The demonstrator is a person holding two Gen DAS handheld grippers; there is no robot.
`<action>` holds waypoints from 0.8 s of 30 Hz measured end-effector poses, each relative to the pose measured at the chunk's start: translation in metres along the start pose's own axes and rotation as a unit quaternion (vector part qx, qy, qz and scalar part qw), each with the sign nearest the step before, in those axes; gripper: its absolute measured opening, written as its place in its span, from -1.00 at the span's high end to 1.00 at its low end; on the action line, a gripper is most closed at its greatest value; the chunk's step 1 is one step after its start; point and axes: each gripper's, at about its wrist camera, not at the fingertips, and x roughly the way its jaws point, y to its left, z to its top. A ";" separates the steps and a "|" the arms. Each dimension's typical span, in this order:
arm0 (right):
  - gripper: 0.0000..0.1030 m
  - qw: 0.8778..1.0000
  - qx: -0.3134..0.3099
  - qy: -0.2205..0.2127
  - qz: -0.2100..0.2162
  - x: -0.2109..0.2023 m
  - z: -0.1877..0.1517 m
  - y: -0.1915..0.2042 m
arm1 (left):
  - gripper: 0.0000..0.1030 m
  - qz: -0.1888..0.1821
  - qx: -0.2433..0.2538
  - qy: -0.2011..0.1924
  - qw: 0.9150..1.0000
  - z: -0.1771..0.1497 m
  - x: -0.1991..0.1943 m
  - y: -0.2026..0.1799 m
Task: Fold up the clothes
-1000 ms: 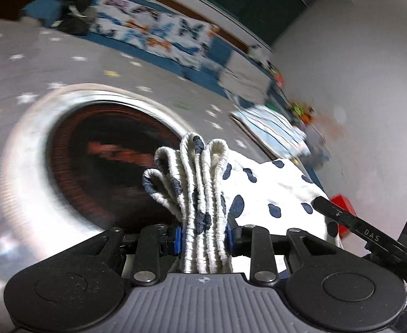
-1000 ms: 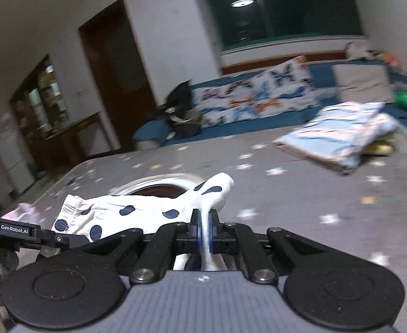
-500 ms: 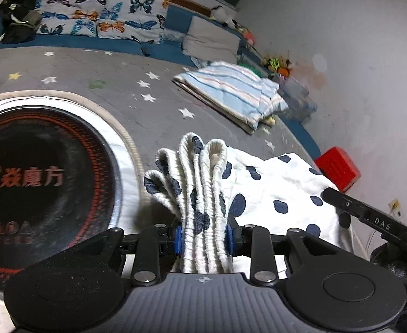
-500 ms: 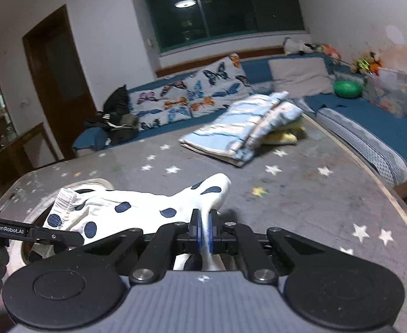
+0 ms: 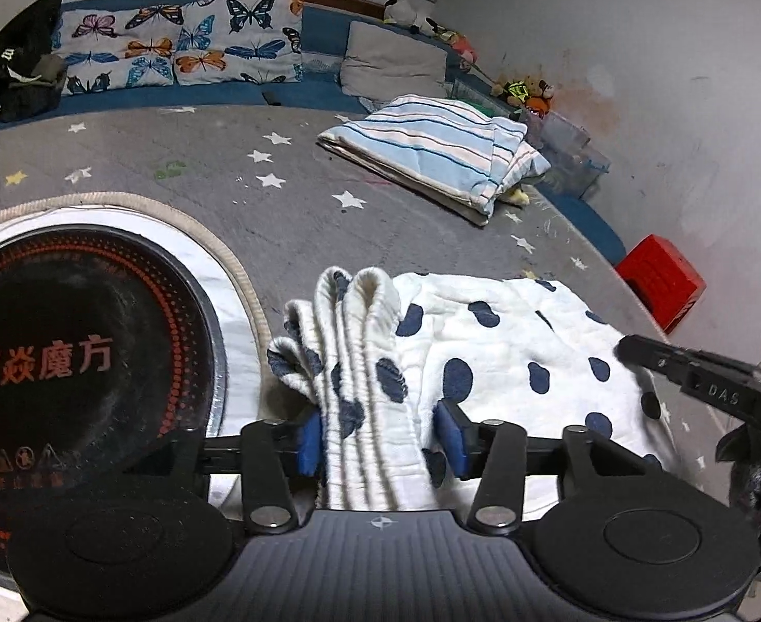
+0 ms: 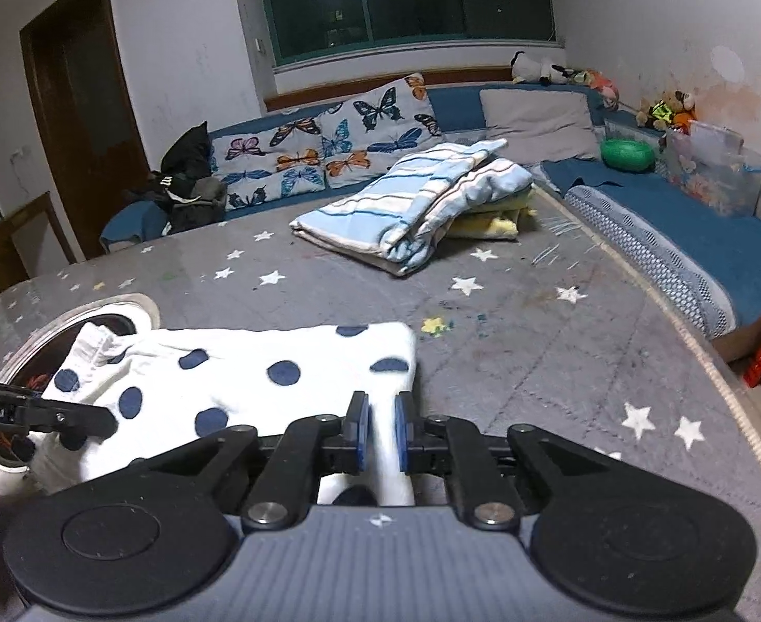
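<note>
Both grippers have cloth between their blue pads; the left gripper (image 5: 380,435) has its pads spread a bit apart with a thick bunch of the spotted cloth (image 5: 510,357) standing between them, and the cloth does not look squeezed; the right gripper (image 6: 379,433) has its pads a little apart too, with a thin white edge of the same cloth between them. It is hard to say if either one is pinching or just letting go.

That cloth is white with dark blue dots; it lies spread flat on the grey star table (image 6: 536,342), with one end gathered in folds at the left gripper, just beside the round black cooker plate (image 5: 80,363) set into the table.

To do this step well, both grippers should move at the same height and the same speed, so the cloth stays smooth; the edges should meet evenly; the bunched end should be laid out flat, not dropped in a lump; it should be kept off the cooker plate.

Farther off, a folded striped blanket (image 6: 406,202) rests on the table; butterfly pillows (image 5: 183,46) sit on the blue sofa behind it; a red stool (image 5: 660,280) stands off the table's edge.
</note>
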 end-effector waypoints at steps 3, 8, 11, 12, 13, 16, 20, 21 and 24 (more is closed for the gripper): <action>0.71 1.000 0.004 -0.006 0.001 -0.003 0.003 -0.002 | -0.15 0.008 0.010 -0.004 1.000 0.001 0.000 -0.001; 0.26 1.000 0.003 -0.014 0.014 -0.005 0.006 -0.001 | -0.65 0.022 0.041 -0.033 0.998 0.002 -0.008 -0.008; -0.01 1.000 0.004 -0.017 0.021 -0.005 0.006 0.001 | -0.91 0.021 0.057 -0.054 0.997 0.003 -0.014 -0.013; -0.04 1.000 0.003 -0.019 0.023 -0.005 0.006 0.001 | -0.95 0.017 0.062 -0.062 0.996 0.003 -0.017 -0.015; -0.09 0.999 0.003 -0.021 0.025 -0.005 0.005 0.002 | -1.00 0.016 0.066 -0.069 0.995 0.003 -0.019 -0.016; -0.46 0.999 0.003 -0.031 0.024 -0.008 0.004 0.003 | -1.00 0.016 0.074 -0.077 0.994 0.004 -0.021 -0.019; -0.67 0.999 -0.001 -0.039 0.031 -0.014 0.005 0.003 | -1.00 0.018 0.077 -0.084 0.993 0.006 -0.020 -0.021; -0.74 0.999 -0.003 -0.042 0.032 -0.016 0.005 0.004 | -1.00 0.017 0.077 -0.085 0.993 0.007 -0.019 -0.022; -1.00 0.998 -0.021 -0.058 0.026 -0.023 0.004 0.011 | -1.00 0.013 0.081 -0.086 0.993 0.010 -0.019 -0.023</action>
